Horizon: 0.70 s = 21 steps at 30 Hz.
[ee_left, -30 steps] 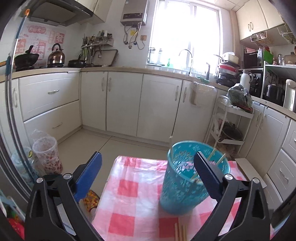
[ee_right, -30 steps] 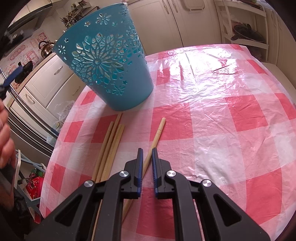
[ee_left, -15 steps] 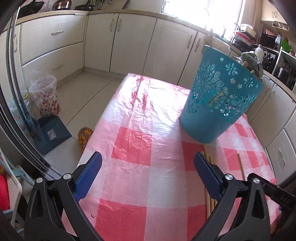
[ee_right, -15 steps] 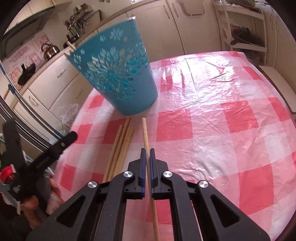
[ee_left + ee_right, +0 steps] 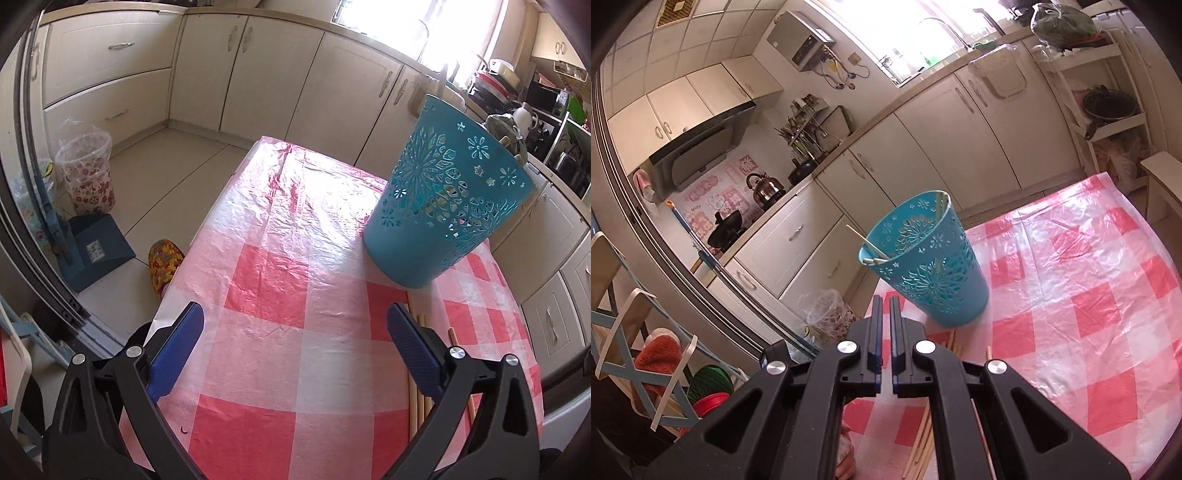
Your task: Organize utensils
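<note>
A teal cut-out basket stands on the red-and-white checked tablecloth; in the right wrist view the basket holds a few chopsticks that lean on its rim. Wooden chopsticks lie on the cloth in front of the basket, partly behind my left gripper's right finger. My left gripper is open and empty, low over the near end of the table. My right gripper is raised above the table with its pads nearly together; nothing shows between them. Loose chopsticks show below it.
The floor to the left of the table has a patterned plastic bin, a blue dustpan and a slipper. Kitchen cabinets run behind. A wire rack stands at the far right.
My right gripper has lifted and tilted up from the cloth; the chopstick seen between its pads half a second ago no longer shows there. My left gripper has moved slightly closer over the table.
</note>
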Tool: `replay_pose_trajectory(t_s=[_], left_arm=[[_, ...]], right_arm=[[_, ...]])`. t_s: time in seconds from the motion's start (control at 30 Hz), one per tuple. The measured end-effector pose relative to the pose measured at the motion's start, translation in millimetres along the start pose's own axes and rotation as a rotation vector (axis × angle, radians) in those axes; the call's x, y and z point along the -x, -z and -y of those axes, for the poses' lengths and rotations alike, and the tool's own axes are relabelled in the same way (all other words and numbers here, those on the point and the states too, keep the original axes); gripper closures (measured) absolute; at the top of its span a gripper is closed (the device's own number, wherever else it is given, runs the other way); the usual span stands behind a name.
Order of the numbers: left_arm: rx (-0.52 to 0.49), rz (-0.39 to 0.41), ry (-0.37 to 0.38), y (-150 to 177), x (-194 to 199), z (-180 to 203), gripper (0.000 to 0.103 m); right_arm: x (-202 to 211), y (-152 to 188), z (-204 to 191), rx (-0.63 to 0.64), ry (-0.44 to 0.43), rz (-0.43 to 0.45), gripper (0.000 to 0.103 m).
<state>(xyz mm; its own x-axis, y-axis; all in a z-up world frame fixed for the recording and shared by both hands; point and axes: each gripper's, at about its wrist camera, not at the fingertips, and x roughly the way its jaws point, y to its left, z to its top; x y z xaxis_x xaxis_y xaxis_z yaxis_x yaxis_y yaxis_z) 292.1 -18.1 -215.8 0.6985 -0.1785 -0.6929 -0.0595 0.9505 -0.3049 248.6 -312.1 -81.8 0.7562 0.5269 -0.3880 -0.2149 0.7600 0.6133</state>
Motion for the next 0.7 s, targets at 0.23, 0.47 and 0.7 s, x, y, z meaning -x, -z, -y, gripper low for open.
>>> replay_pose_trajectory(t_s=[0.23, 0.47, 0.7], left_arm=[[0.020, 0.003, 0.012, 0, 0, -4, 0.008], [0.018, 0.003, 0.017, 0, 0, -2, 0.008], [0.016, 0.004, 0.017, 0, -1, -1, 0.008]], right_arm=[[-60, 42, 19, 0.204, 0.329, -0.273, 0.054], [-108, 79, 51, 0.304, 0.465, -0.401, 0.078], [-65, 48, 42, 0.196, 0.349, -0.242, 0.097]])
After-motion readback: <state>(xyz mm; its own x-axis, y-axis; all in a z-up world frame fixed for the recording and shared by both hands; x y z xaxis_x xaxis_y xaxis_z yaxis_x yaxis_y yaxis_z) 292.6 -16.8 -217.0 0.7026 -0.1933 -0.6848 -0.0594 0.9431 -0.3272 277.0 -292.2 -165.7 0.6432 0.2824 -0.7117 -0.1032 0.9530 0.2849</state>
